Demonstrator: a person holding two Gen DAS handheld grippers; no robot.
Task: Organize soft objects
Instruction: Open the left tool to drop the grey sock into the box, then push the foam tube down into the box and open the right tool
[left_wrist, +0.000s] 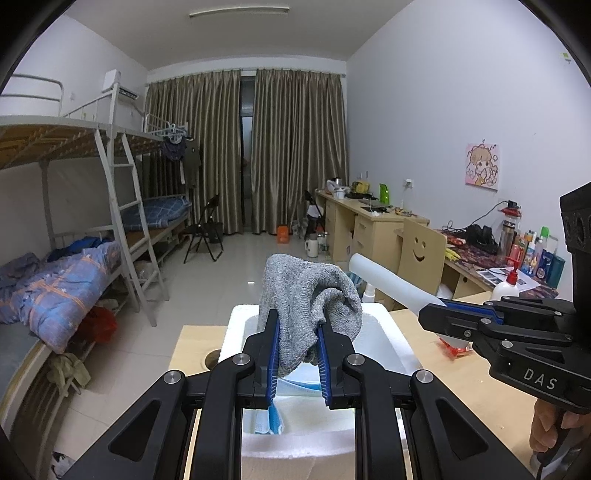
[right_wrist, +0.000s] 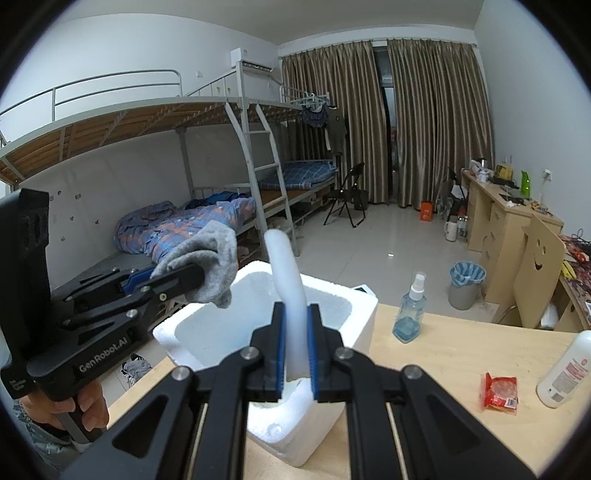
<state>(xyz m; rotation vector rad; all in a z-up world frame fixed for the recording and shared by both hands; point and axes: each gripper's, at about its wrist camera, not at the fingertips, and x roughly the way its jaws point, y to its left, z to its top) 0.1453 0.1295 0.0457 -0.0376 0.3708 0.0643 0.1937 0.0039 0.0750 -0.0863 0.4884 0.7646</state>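
A grey knitted cloth (left_wrist: 306, 295) is pinched in my left gripper (left_wrist: 296, 332), which hovers over the open white foam box (left_wrist: 384, 332); the same grey cloth (right_wrist: 210, 266) shows at the left of the right wrist view, above the box's left rim. My right gripper (right_wrist: 295, 332) is shut on a pale foam tube (right_wrist: 286, 273) that curves up and away over the foam box (right_wrist: 347, 306). From the left wrist view, the foam tube (left_wrist: 388, 278) sticks out of the right gripper (left_wrist: 432, 314) toward the left. Blue and white items lie inside the box.
The box stands on a wooden table (right_wrist: 443, 354) with a blue spray bottle (right_wrist: 410, 314), a red packet (right_wrist: 500, 393) and a white bottle (right_wrist: 567, 369). A chair with a smiley back (right_wrist: 539, 273) and a bin (right_wrist: 466, 284) stand beyond. Bunk beds (left_wrist: 74, 266) fill the left.
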